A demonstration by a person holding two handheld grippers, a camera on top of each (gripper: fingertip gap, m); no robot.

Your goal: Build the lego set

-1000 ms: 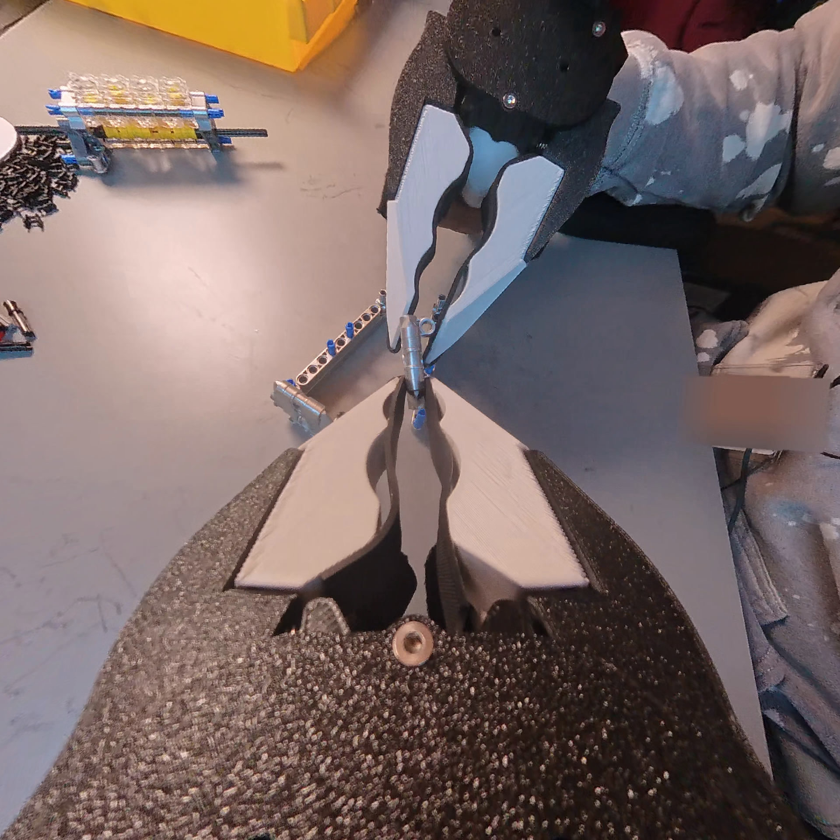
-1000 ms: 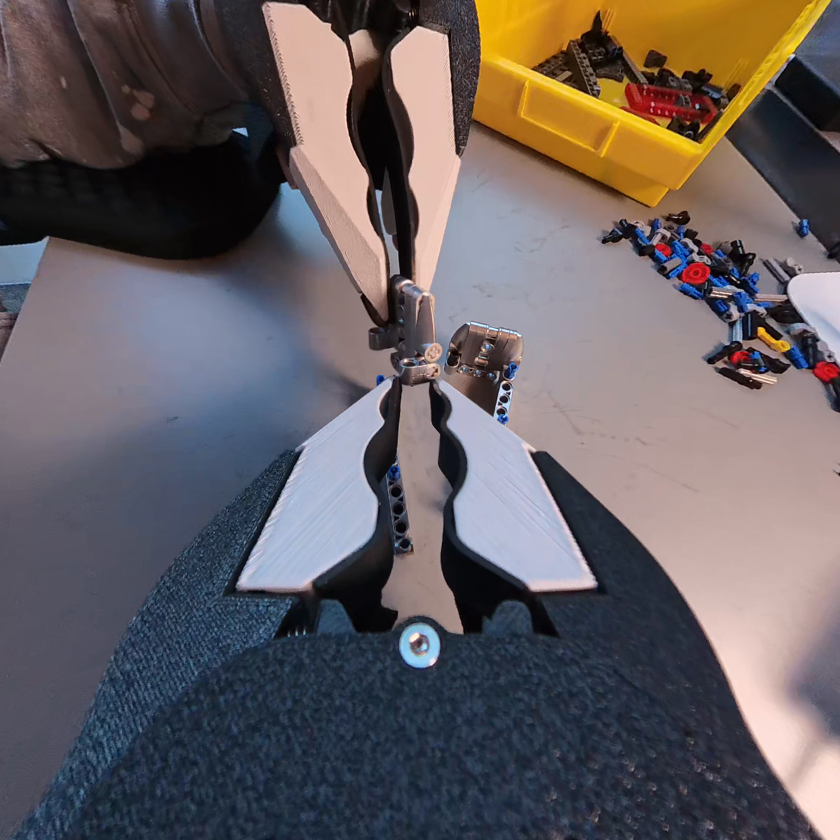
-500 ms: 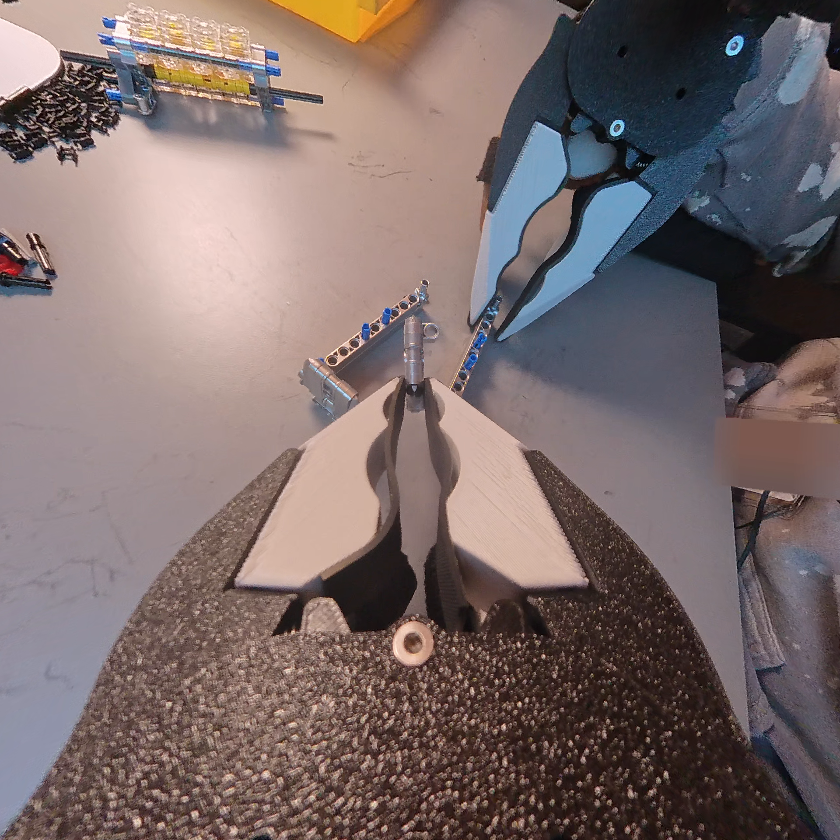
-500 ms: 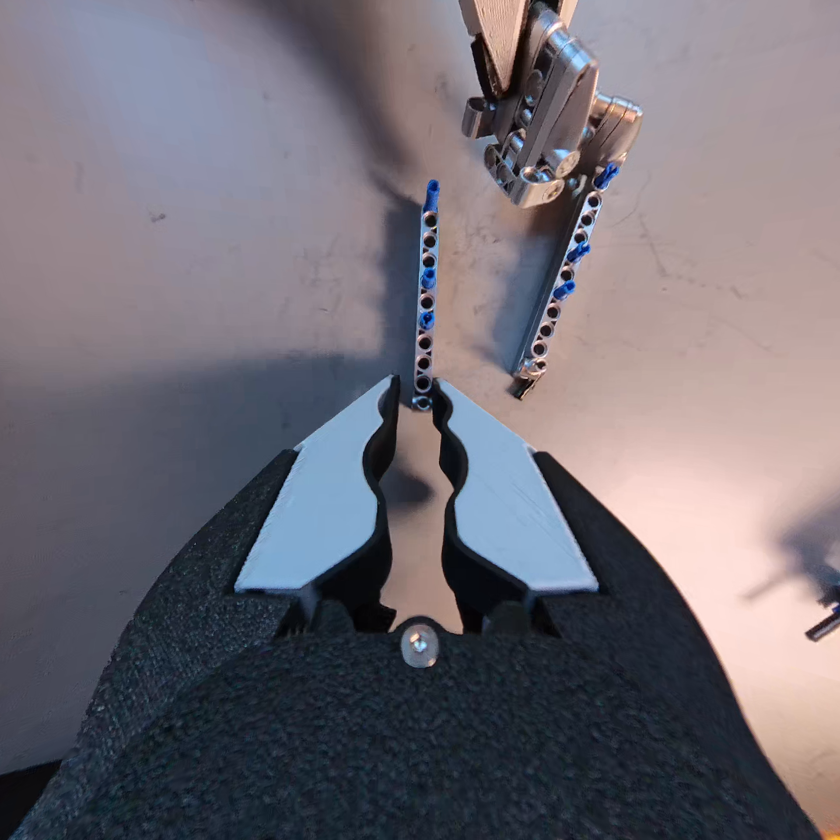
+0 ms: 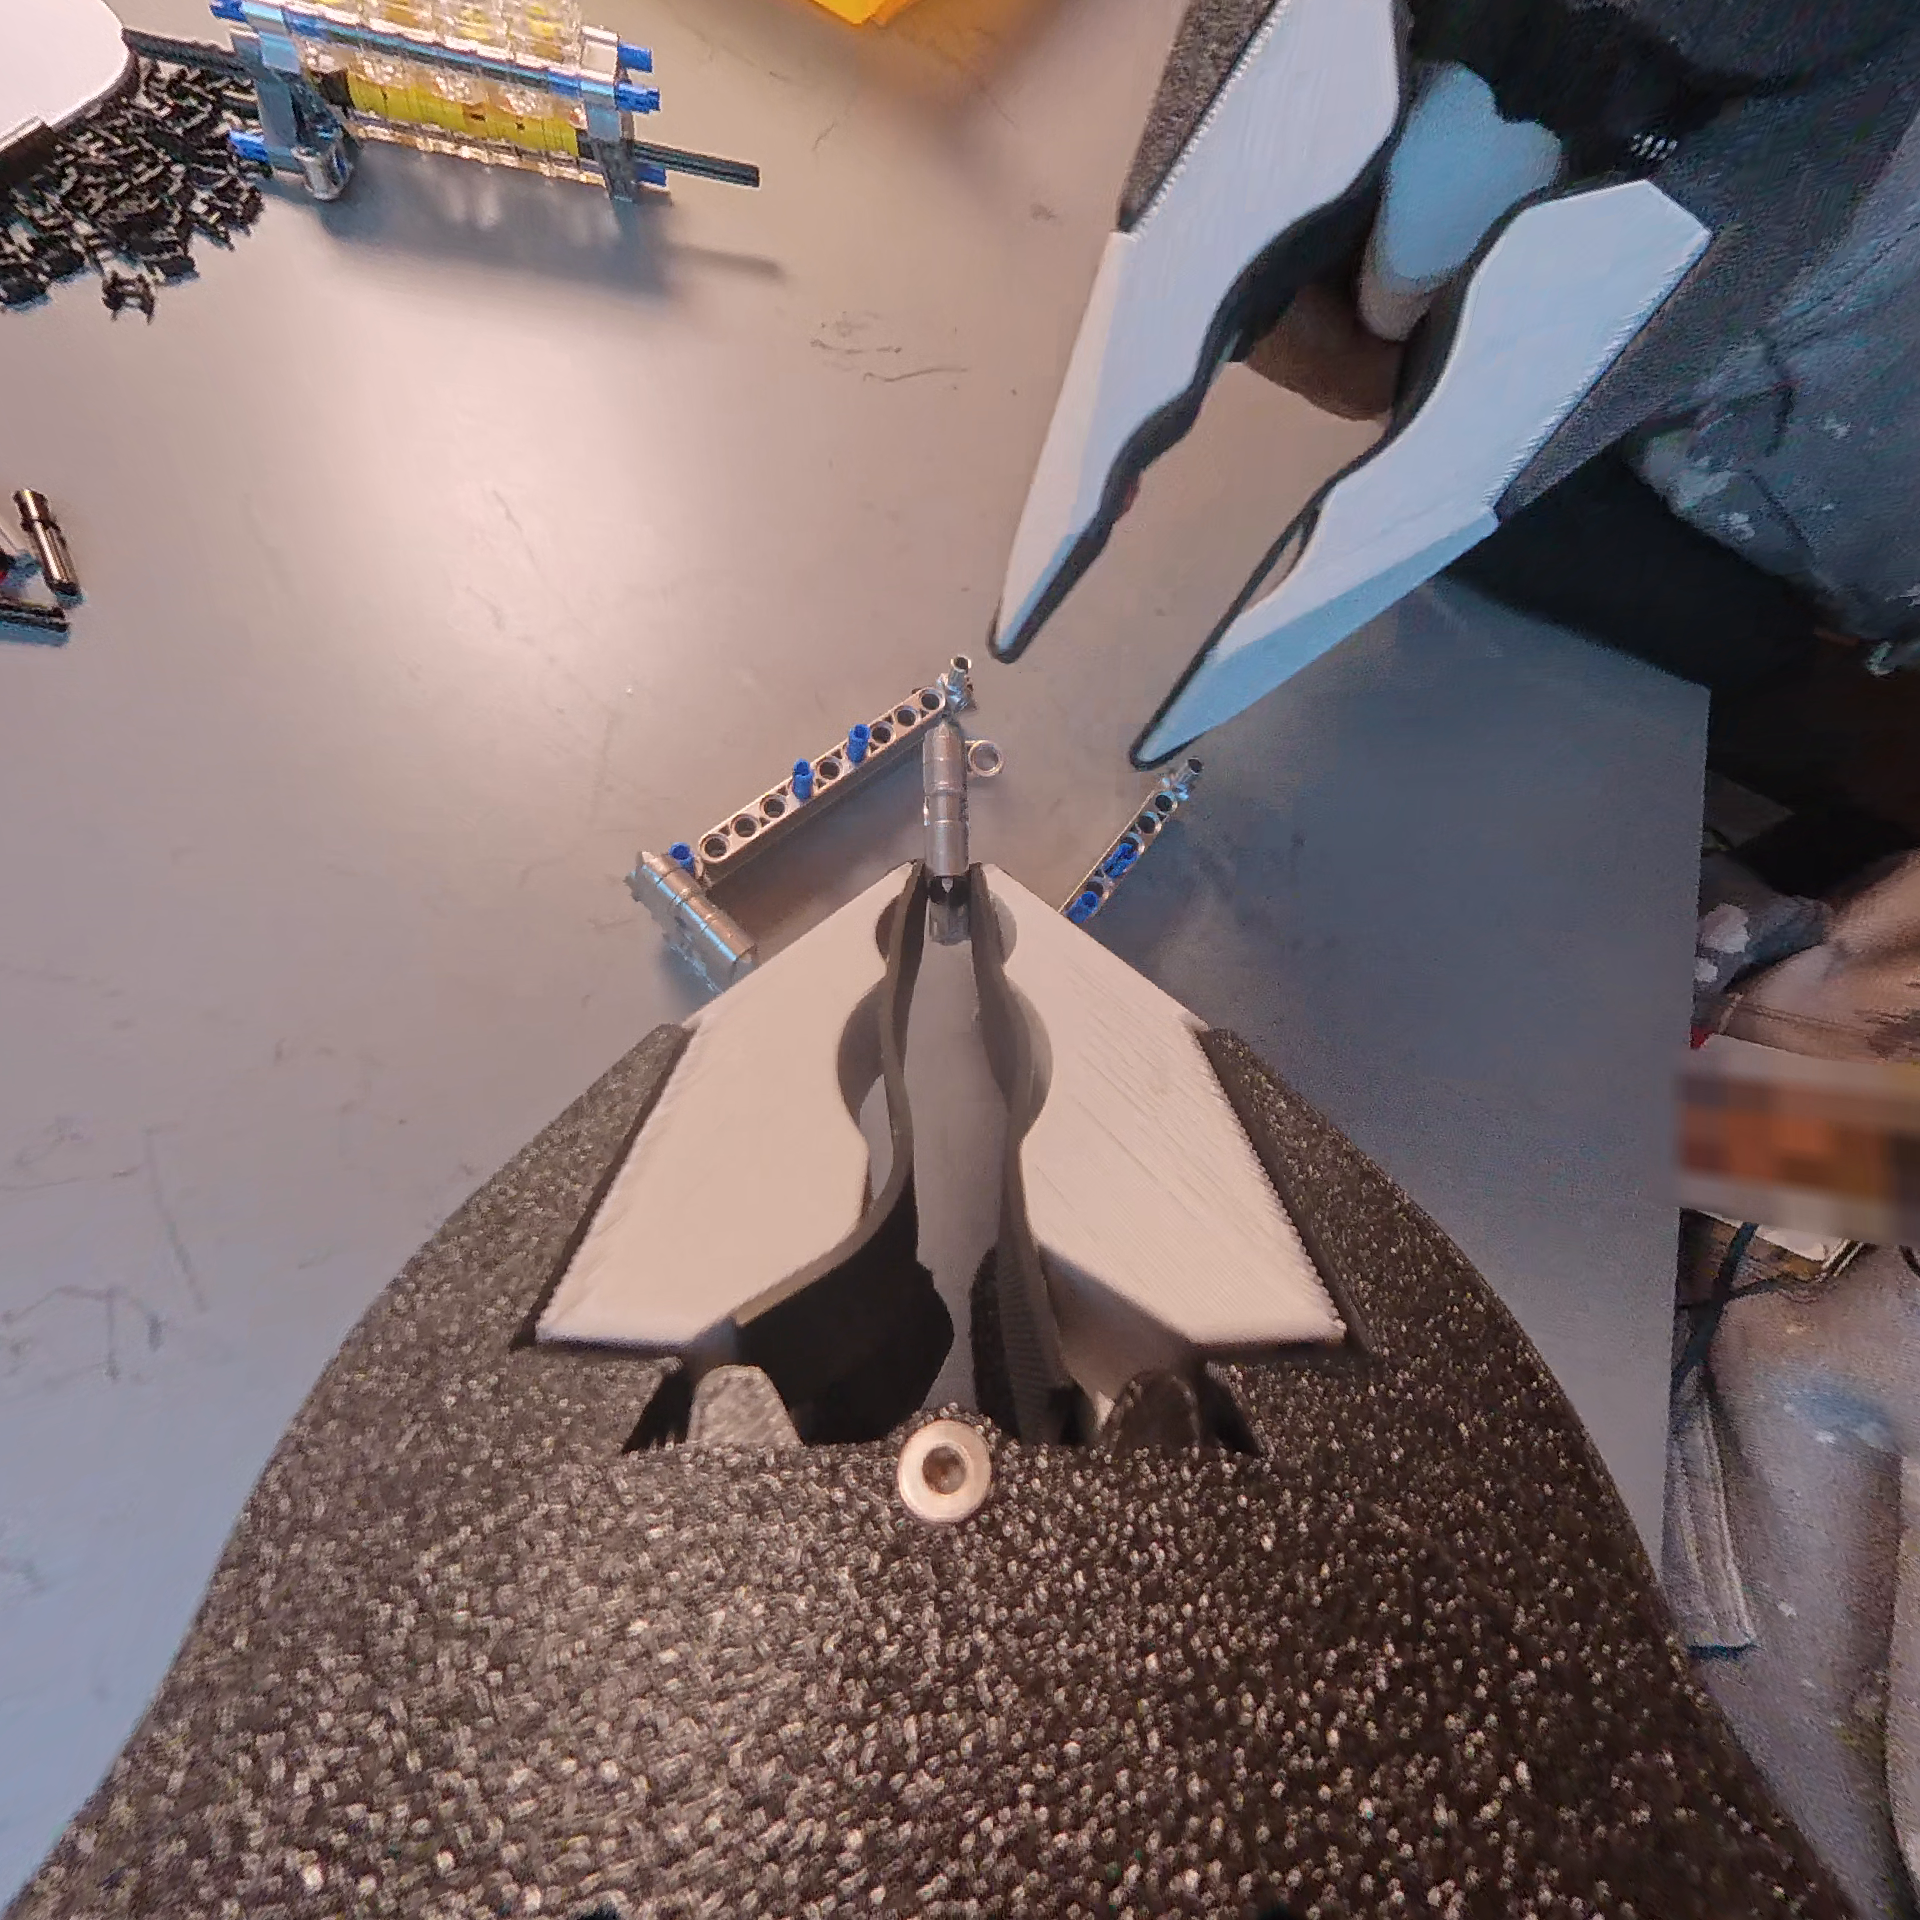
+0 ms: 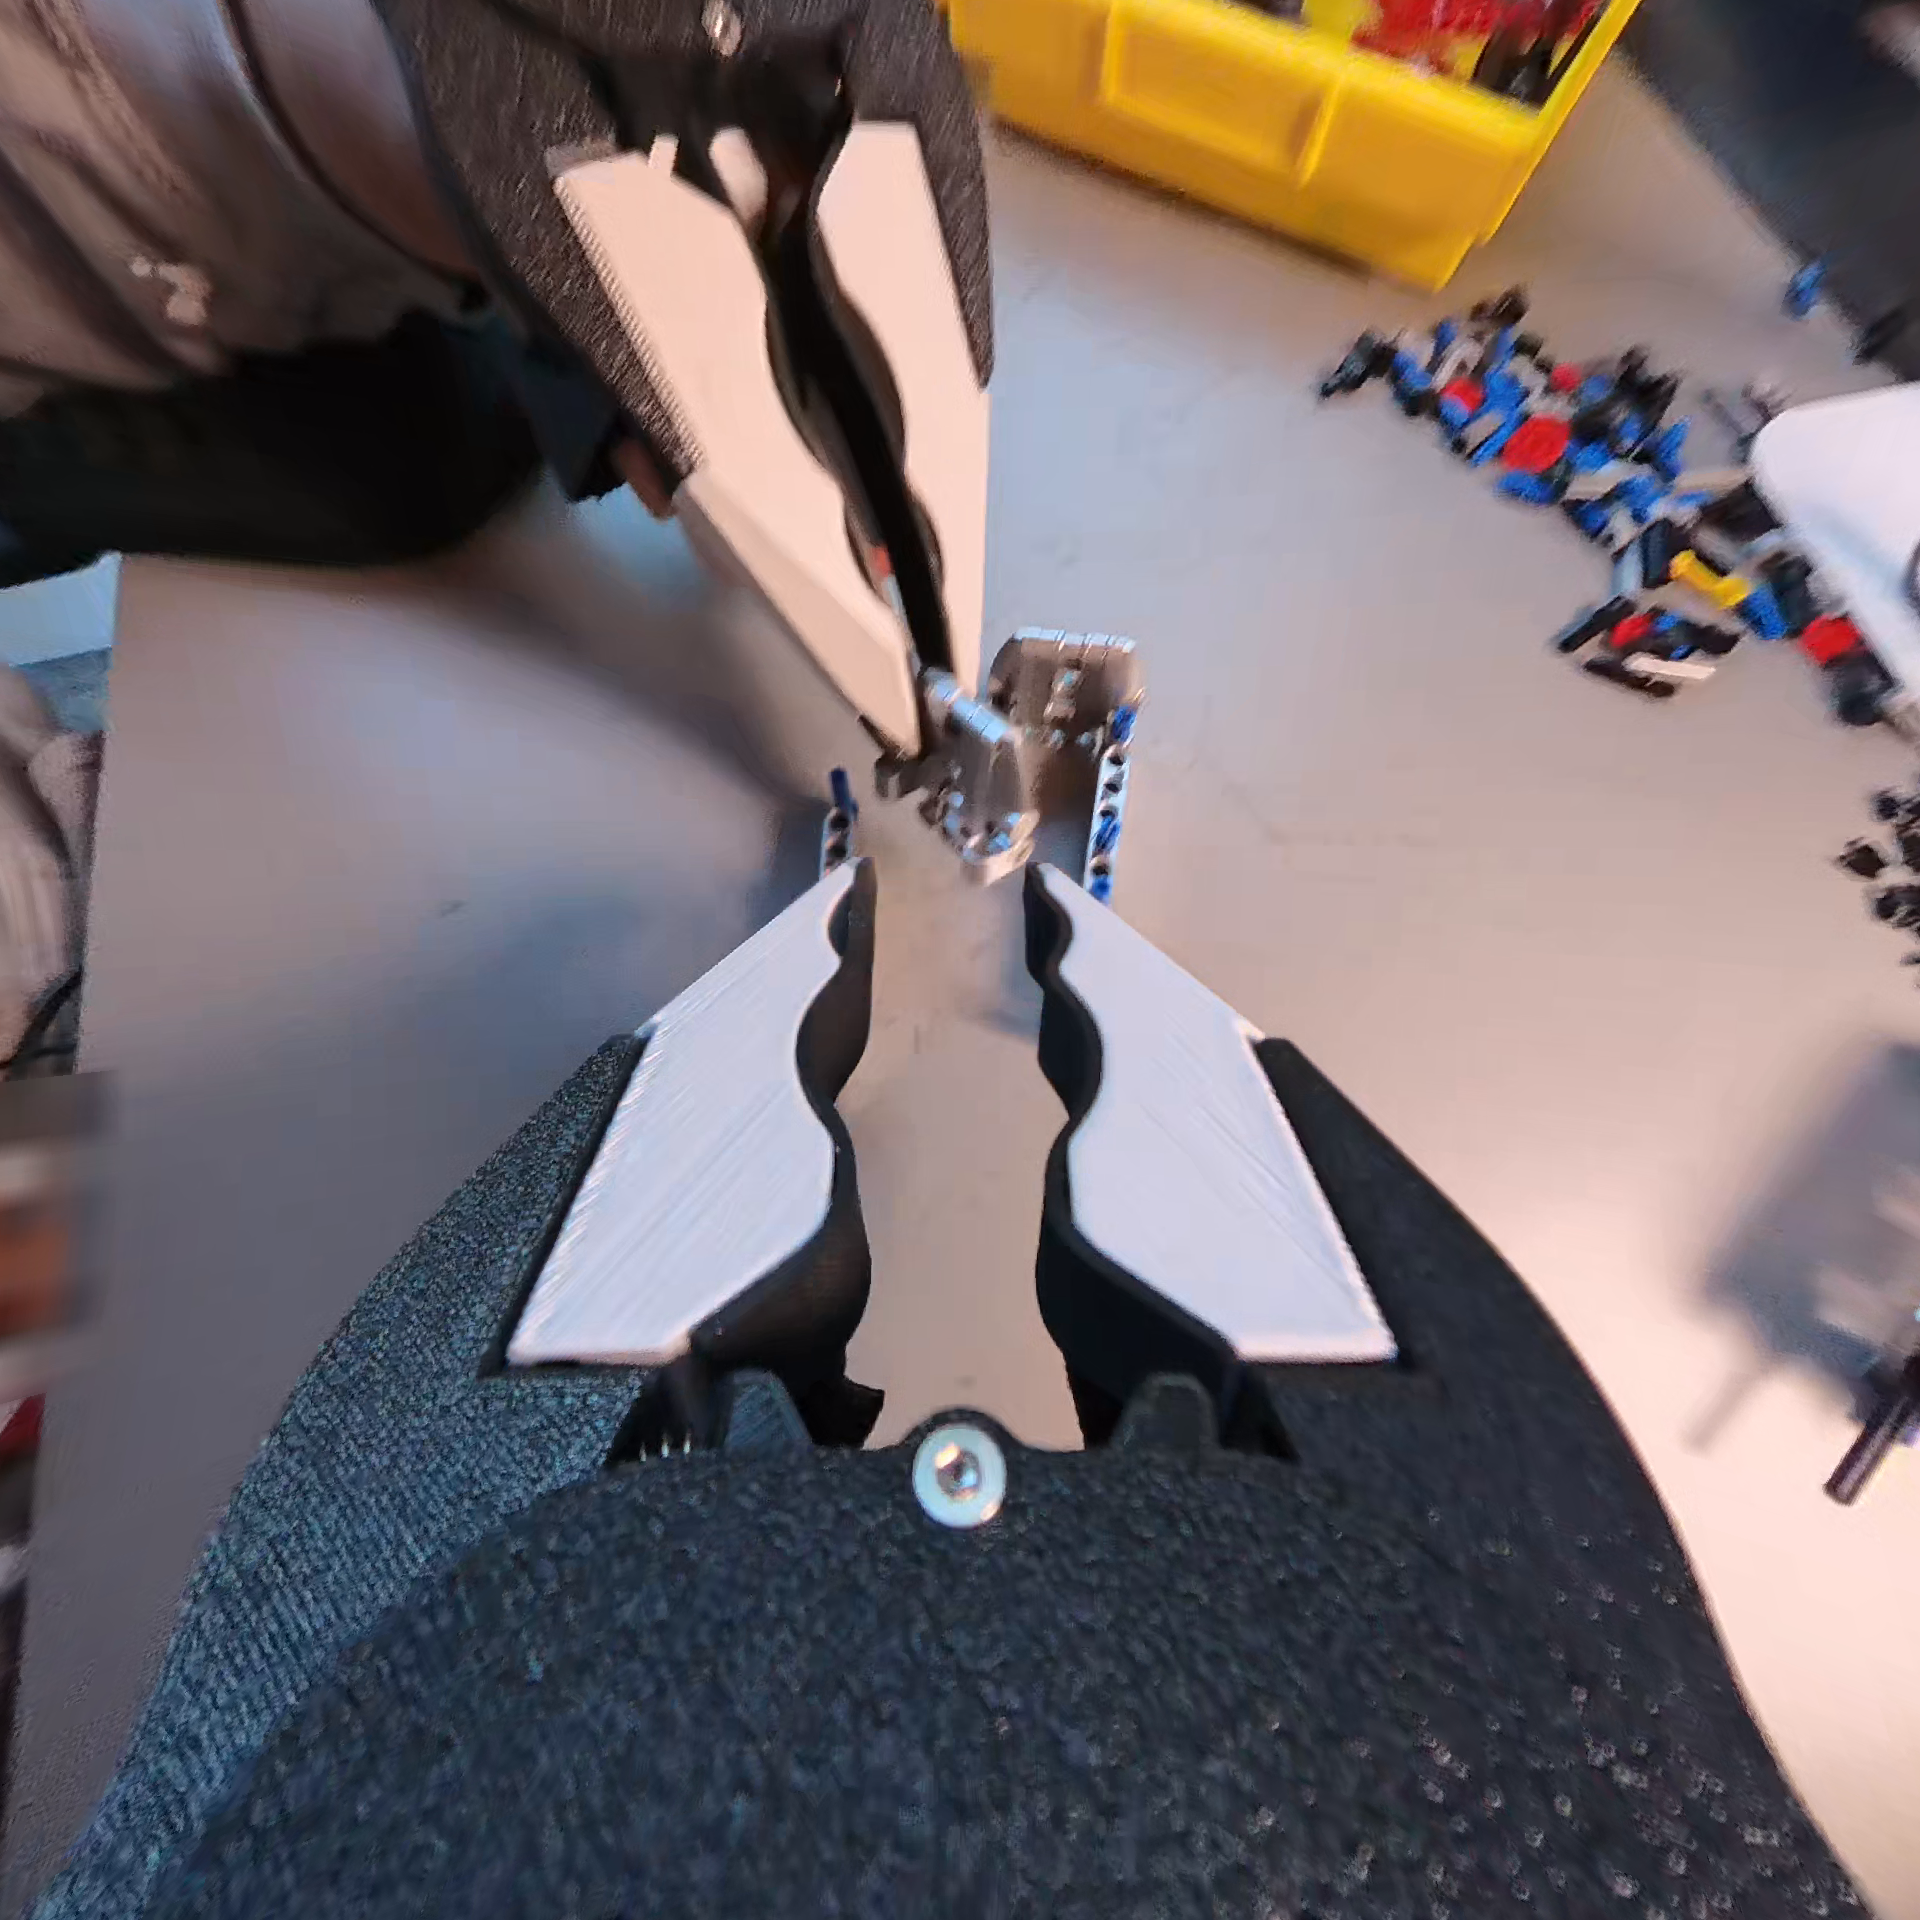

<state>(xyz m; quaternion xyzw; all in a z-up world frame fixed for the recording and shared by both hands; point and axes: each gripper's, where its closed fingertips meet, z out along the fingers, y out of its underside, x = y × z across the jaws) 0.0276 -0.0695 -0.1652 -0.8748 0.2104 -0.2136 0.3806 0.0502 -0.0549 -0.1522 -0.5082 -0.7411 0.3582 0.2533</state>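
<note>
My left gripper is shut on a small grey connector piece and holds it just above the grey table. In the right wrist view the left gripper comes down from the top with that piece at its tips. My right gripper is open and empty, its tips just short of the piece. In the left wrist view the right gripper hangs open just beyond the piece. A grey holed beam with blue pins and a second beam lie under them.
A yellow bin stands at the back. A pile of blue, red and black parts lies to its right. A clear-and-yellow built assembly and a heap of black pins lie far left. The table edge runs close on the right. My two grippers' fingertips are within a few centimetres of each other. My right tips are roughly 20 centimeters from the clear-and-yellow built assembly.
The right gripper left the grey piece, dipped over the loose beam, then came back up facing the piece with its jaws wider apart. The left gripper kept its hold.
</note>
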